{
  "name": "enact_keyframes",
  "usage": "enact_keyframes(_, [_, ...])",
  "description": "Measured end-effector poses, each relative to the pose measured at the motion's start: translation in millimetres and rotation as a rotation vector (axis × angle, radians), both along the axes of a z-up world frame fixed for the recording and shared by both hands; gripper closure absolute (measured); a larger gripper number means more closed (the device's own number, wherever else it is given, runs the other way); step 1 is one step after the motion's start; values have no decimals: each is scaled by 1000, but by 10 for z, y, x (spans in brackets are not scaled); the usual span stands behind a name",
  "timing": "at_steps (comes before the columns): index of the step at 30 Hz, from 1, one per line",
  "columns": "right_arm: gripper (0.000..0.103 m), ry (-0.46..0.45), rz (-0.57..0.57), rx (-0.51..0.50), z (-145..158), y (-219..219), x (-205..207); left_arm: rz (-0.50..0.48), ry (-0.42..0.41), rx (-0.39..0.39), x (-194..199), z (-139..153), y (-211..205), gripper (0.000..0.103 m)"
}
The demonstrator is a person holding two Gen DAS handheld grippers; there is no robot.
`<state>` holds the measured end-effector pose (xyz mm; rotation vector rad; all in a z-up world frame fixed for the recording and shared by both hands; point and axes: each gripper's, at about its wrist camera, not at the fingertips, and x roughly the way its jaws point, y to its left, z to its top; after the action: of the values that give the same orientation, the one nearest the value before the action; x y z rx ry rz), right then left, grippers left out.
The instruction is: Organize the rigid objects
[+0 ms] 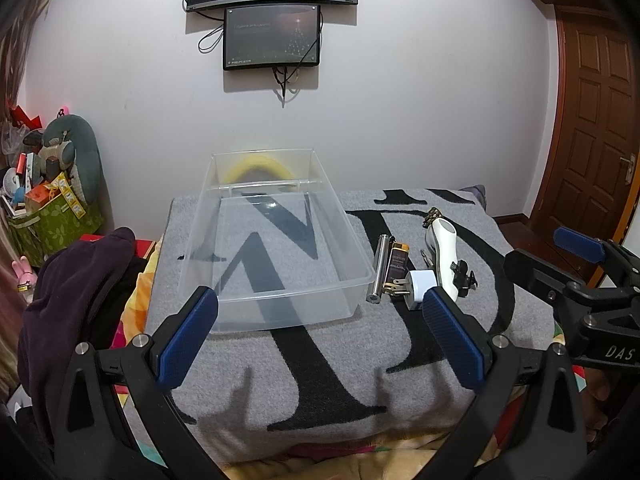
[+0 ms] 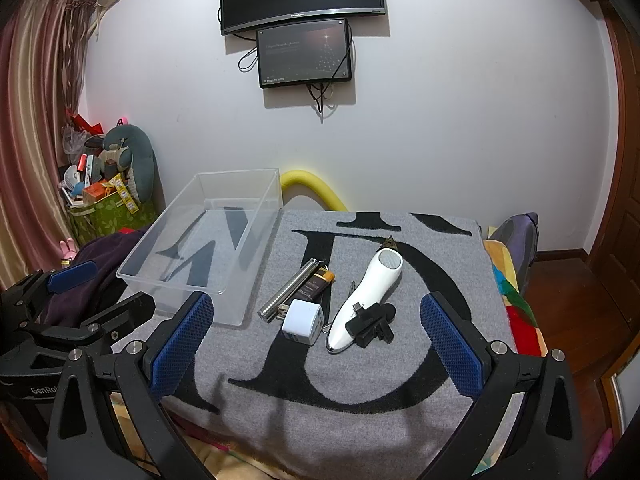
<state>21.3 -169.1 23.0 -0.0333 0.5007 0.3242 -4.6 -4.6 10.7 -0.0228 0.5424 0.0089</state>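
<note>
I hold my left gripper (image 1: 320, 336) above the near edge of the grey blanket (image 1: 340, 368), its blue-padded fingers (image 1: 188, 336) spread wide apart with nothing between them and touching nothing. Ahead of it, slightly to the left, lies the clear plastic bin (image 1: 276, 240), resting flat on the blanket with only the woven black lettering showing through its floor. My right gripper (image 2: 316, 344) is likewise wide open and empty, hovering over the blanket just short of the cluster of small items. That cluster sits to the right of the bin, outside it: a silver flashlight (image 2: 290, 291) lying nearest the bin wall, a dark lighter with an orange end (image 2: 318, 285) just beside it, a white plug adapter (image 2: 302, 322) at their near ends, then a white hair trimmer (image 2: 366, 300) angled away from me, with a small black clip (image 2: 372, 324) lying against its near end. In the left wrist view my right gripper shows at the right edge, beside the blanket.
</note>
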Motion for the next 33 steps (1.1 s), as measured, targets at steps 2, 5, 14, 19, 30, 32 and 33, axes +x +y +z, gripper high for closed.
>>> enact_keyframes(2, [0,1,0,0,2,6,0,-1,-1,0,4,5,4,0])
enact_keyframes(5, [0,1,1,0,3,8,-4,0,0,0,6,2,2,0])
enact_keyframes(14, [0,0,-1,0,-1,1,1,-1,-1,0,-4,-4,0,0])
enact_keyframes(19, [0,0,-3,-1,4,3,3,-5,2,-1,11,16,24,0])
enact_keyframes(30, [0,28,-28,-13,-19,-51,295,36,10,5,378,232,498,2])
enact_keyframes(32, [0,28,-50,-21,-30,-81,366,60,16,18,487,271,628,11])
enact_keyframes(33, [0,31,-58,-22,-34,-97,407,68,20,24,514,274,656,16])
